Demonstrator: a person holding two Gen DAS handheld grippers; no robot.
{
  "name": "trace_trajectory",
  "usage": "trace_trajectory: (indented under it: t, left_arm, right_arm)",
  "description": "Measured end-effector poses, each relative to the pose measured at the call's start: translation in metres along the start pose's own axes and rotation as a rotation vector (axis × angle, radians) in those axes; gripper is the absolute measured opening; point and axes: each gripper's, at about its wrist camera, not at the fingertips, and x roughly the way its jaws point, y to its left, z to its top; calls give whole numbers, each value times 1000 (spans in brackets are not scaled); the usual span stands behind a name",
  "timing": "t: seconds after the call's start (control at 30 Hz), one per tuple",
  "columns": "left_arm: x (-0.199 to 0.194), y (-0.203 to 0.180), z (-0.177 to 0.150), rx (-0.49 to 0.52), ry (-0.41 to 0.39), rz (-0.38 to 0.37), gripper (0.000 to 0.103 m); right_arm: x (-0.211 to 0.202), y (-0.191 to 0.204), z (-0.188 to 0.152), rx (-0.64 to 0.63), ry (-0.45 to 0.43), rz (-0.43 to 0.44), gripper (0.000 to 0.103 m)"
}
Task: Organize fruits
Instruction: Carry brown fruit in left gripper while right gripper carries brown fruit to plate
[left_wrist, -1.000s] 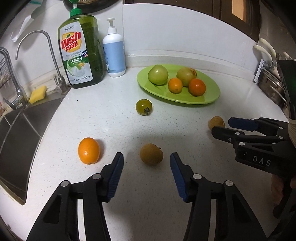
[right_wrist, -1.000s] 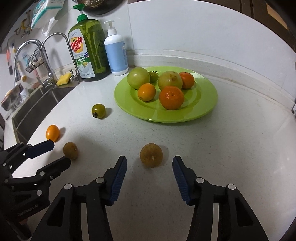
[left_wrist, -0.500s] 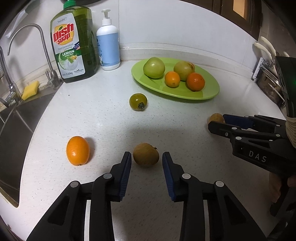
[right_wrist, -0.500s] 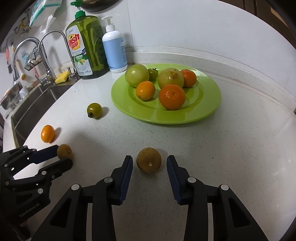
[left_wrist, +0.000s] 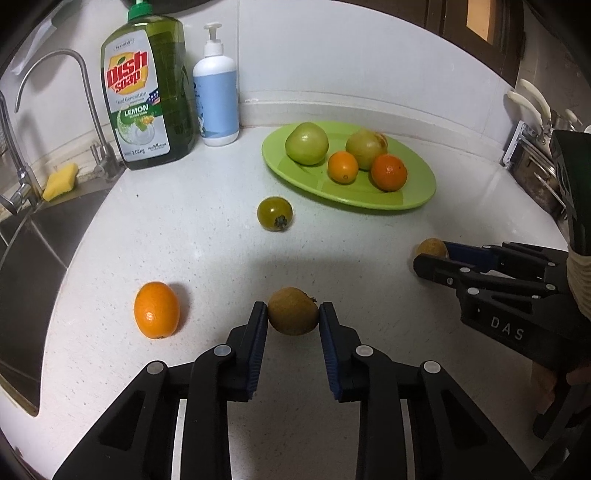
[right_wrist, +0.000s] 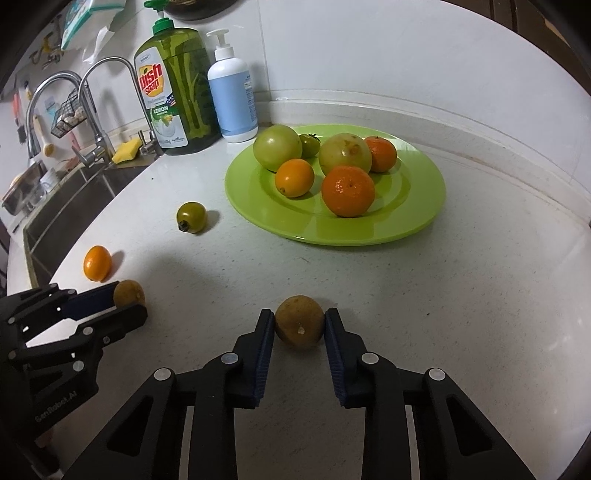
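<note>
My left gripper (left_wrist: 293, 315) is shut on a brown fruit (left_wrist: 292, 311) resting on the white counter. My right gripper (right_wrist: 300, 325) is shut on a second brown fruit (right_wrist: 300, 326), also on the counter. Each gripper shows in the other's view, the right gripper (left_wrist: 430, 256) and the left gripper (right_wrist: 127, 299). A small orange (left_wrist: 157, 310) lies left of my left gripper. A dark green tomato (left_wrist: 275, 213) lies further back. A green plate (right_wrist: 417, 206) holds several oranges and green fruits.
A green dish soap bottle (left_wrist: 146, 96) and a white pump bottle (left_wrist: 216, 103) stand against the back wall. A steel sink (left_wrist: 26, 258) with taps and a yellow sponge (left_wrist: 61, 181) is on the left. A rack (left_wrist: 535, 158) sits at the right.
Both grippers moved forward around their brown fruits and closed, from wide open to gripping them. The other fruits have not moved.
</note>
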Motion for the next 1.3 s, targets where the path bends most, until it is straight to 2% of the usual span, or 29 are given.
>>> trace_trajectory:
  t: [0.73,1.03,1.3]
  left_arm:
    - [-56,-6,21,69,-128,-46,29]
    - [-73,-13,44,115,-190,-93,29]
    - [-75,-17,72,148,-215,-140,29]
  right_arm:
    - [-62,17,9,39,-114,2,29]
    - [-88,16,21,60,-186,-27,29]
    - [-98,11,39,75,-226,-46,29]
